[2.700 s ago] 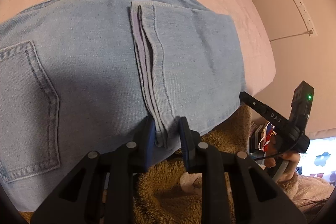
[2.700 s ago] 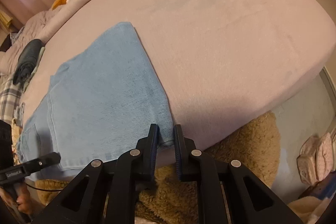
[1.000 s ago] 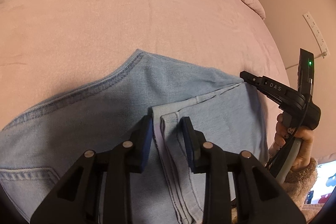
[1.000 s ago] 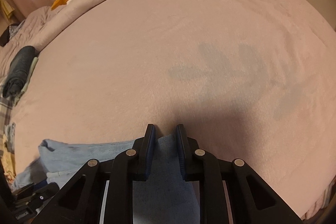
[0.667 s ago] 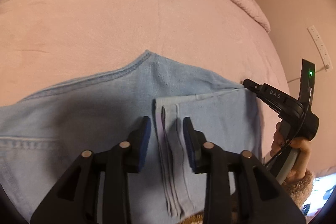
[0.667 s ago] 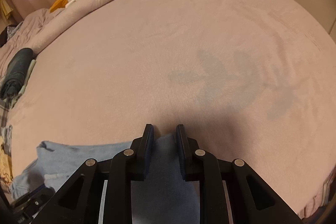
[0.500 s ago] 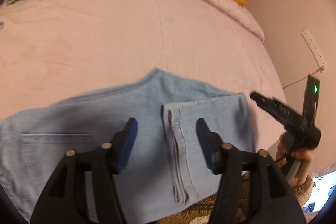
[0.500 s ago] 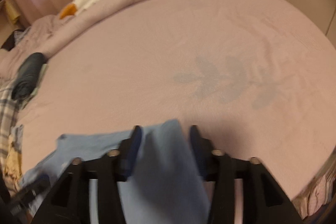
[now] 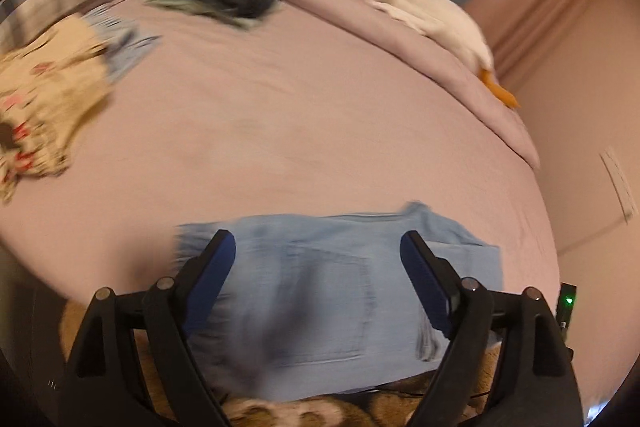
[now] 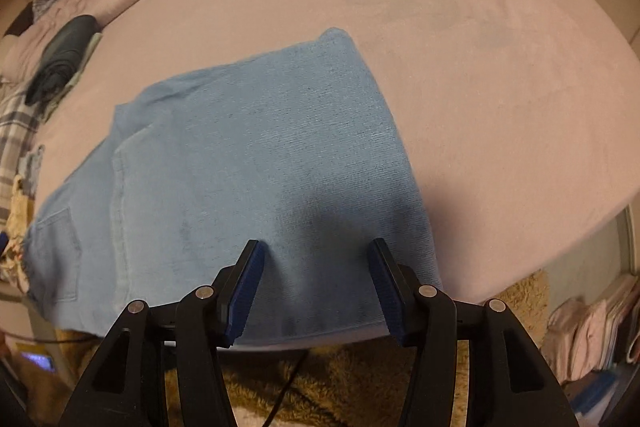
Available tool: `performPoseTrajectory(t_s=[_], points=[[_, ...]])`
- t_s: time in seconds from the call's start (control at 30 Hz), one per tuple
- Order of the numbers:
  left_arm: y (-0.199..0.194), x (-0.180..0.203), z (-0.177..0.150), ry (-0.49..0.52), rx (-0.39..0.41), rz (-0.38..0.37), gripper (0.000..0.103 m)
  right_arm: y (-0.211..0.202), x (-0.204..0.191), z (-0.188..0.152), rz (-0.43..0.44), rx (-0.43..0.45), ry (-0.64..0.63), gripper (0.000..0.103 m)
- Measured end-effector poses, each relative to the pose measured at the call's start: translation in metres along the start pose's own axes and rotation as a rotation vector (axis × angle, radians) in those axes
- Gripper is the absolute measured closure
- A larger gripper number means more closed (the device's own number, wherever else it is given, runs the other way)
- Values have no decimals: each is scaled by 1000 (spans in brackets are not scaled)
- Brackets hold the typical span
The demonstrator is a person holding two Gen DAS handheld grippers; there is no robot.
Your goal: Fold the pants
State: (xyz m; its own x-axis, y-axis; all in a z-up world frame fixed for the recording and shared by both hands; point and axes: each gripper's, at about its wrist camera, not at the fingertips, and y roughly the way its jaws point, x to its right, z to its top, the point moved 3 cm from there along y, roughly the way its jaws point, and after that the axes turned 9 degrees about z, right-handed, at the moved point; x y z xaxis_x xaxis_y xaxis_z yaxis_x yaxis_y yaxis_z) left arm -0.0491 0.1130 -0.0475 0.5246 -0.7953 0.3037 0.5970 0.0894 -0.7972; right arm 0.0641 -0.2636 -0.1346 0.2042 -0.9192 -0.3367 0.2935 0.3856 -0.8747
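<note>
Now both grippers have let go: the left gripper (image 9: 318, 255) and the right gripper (image 10: 316, 263) were pinching the pants (image 10: 248, 163) a moment ago, and their jaws now gape wide. Folded over, the pants lie on the pink bed (image 10: 500, 59). No writing can be read.

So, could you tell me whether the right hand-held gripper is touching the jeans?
Cannot tell. In the right wrist view the right hand-held gripper stands open over the jeans, gripping nothing; no gap shows.
</note>
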Motion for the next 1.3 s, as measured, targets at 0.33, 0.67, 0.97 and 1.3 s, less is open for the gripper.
performPoseTrajectory(t_s=[0.33,0.67,0.97,1.3], points=[[4,-59,-19,-96,-51,38,18,14,-7,14,-70,-36,-11,32],[26,-80,-40,-107,-142,2,17,19,-16,24,-157,-47,21,32],[49,-75,-51,-152,-223,-131,17,-3,-49,42,-165,57,-55,32],[57,-53,-52,-39,-192,-21,23,35,-87,40,-42,3,-117,32]])
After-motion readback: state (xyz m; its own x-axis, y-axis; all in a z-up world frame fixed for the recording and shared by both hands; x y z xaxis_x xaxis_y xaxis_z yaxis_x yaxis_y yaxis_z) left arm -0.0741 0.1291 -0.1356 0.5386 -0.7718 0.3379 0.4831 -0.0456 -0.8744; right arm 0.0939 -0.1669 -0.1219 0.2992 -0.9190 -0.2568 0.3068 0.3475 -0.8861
